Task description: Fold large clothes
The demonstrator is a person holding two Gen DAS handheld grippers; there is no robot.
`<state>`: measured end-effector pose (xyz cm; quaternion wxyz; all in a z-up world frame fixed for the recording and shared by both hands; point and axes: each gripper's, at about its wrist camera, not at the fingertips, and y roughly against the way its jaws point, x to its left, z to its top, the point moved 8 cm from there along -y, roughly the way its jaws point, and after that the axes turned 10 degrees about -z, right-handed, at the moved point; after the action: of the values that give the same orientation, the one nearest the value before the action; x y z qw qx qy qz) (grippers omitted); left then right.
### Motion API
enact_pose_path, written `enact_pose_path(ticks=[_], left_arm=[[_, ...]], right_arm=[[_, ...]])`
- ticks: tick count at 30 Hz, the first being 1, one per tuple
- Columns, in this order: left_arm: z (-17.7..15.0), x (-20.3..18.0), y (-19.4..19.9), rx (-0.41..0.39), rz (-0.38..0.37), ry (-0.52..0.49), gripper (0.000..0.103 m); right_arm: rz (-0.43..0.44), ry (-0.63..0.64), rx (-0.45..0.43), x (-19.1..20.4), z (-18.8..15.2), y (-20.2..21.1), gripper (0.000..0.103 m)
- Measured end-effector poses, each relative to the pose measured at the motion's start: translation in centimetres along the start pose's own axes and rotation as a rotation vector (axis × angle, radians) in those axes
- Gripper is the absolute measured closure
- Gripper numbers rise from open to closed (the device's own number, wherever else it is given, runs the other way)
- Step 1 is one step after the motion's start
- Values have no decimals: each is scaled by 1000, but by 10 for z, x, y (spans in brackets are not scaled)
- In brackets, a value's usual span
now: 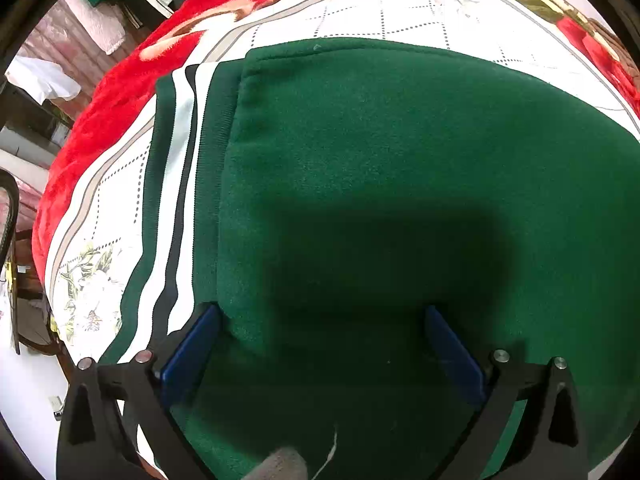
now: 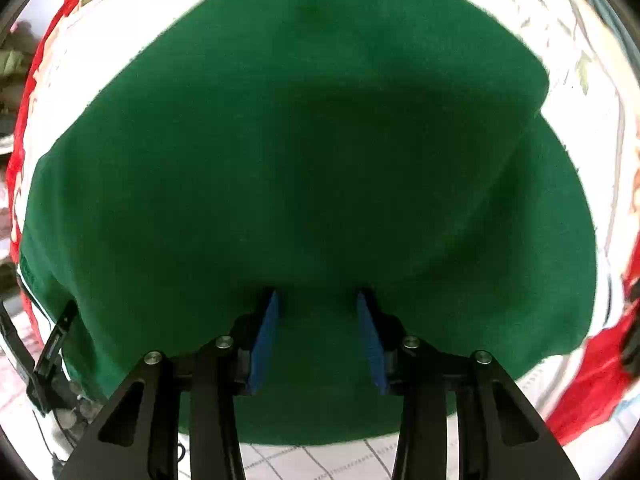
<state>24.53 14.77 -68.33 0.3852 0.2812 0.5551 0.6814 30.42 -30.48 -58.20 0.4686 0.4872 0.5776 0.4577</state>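
Note:
A dark green sweatshirt [image 1: 360, 140] lies folded flat on a white floral sheet [image 1: 400, 4]. Its ribbed hem band [image 1: 176, 160] with white and black stripes runs down its left side. My left gripper [image 1: 322, 314] is open wide, pointing steeply down, its blue pads [image 1: 200, 340] close over the cloth near that hem. In the right wrist view the green sweatshirt [image 2: 320, 120] fills the frame. My right gripper [image 2: 317, 298] points straight down at it with its jaws partly apart. Its fingertips [image 2: 270, 312] are at the fabric, and only flat green cloth shows in the gap.
A red plush blanket [image 1: 120, 92] lies under the sheet and shows around its edges, also as the red blanket [image 2: 592, 392] at lower right. Beyond the bed's left edge are a white cloth [image 1: 40, 80] and furniture. Tiled floor [image 2: 320, 460] shows below the right gripper.

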Motion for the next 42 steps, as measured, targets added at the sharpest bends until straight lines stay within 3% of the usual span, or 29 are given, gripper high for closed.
enact_pose_path(ticks=[4, 7, 10, 16, 17, 21, 23, 24, 29, 31, 34, 35, 36, 38, 40, 41, 42], left_arm=[[-4, 3, 0, -6, 1, -1, 0], [-5, 3, 0, -9, 1, -3, 0], [-4, 4, -1, -5, 2, -2, 0], [-4, 8, 11, -7, -30, 43, 0], [-6, 12, 22, -25, -67, 85, 0], [-37, 57, 79, -111, -173, 323, 0], [-63, 86, 92, -127, -203, 465, 0], [-79, 100, 91, -118, -230, 547, 0], [-118, 128, 46, -96, -399, 802, 0], [-114, 131, 36, -125, -390, 821, 0], [-100, 133, 38, -212, -309, 804, 0], [-92, 136, 43, -244, -288, 791, 4], [-85, 135, 47, -263, -268, 768, 21], [-71, 133, 46, -273, -240, 709, 39], [-60, 130, 44, -292, -254, 677, 52], [-58, 131, 43, -298, -268, 666, 67], [-53, 132, 45, -308, -291, 657, 74]], right_arm=[[25, 110, -69, 41, -4, 27, 61], [3, 159, -46, 67, -9, 12, 59], [-84, 175, -50, 77, -2, -5, 58], [-88, 140, 1, 77, 9, -7, 58], [-93, 151, 2, 67, 22, -3, 57], [-39, 163, -10, 68, 16, 9, 55], [30, 169, 0, 66, 9, 12, 44], [50, 166, 9, 65, 8, 12, 38], [30, 208, -21, 69, 4, 14, 35], [14, 212, -20, 75, 4, 14, 31], [6, 211, -9, 79, 8, 16, 29], [10, 209, -5, 79, 9, 16, 29], [16, 208, -2, 78, 10, 17, 29], [23, 210, 0, 78, 12, 19, 29], [23, 209, 0, 75, 14, 21, 29], [21, 206, -1, 75, 14, 22, 29], [19, 201, 0, 72, 13, 23, 29]])
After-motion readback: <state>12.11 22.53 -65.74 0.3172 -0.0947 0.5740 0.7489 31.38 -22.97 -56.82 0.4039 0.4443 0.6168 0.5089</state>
